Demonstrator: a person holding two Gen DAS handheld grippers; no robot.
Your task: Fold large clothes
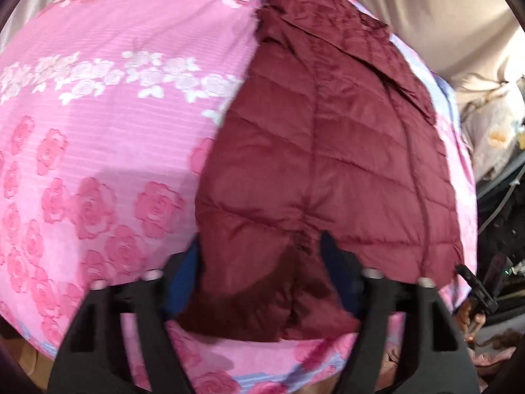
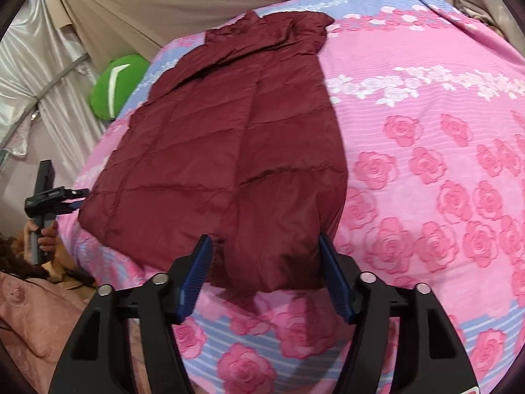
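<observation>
Beige draped fabric (image 2: pixel 137 6) forms the backdrop behind a bed covered by a pink bedspread printed with roses and lilac stripes (image 2: pixel 426 164). On this bedspread lies the dark red quilted puffer jacket (image 2: pixel 223 151), spread flat lengthwise with its sides folded inward, its collar end toward the far edge of the bed and its hem toward the near edge. A green cushion with a white stripe (image 2: pixel 115 85) sits just beyond the bed's far left corner in the right wrist view, beside a silvery satin curtain (image 2: pixel 36 75).

The left gripper (image 1: pixel 259 259) hangs over the jacket's (image 1: pixel 315 151) near hem with its blue-padded fingers (image 1: pixel 331 256) spread wide on either side of the fabric, released and gripping nothing. The right gripper (image 2: pixel 264 254) is likewise released, its blue ribbed pads (image 2: pixel 201 256) apart and straddling the hem of the narrow folded panel at the bed's near edge. In the right wrist view the other gripper shows at the left side of the bed, held by a hand (image 2: pixel 44 234) just beside the jacket's corner. A pinkish embossed cloth (image 2: pixel 36 321) lies low at the left.
</observation>
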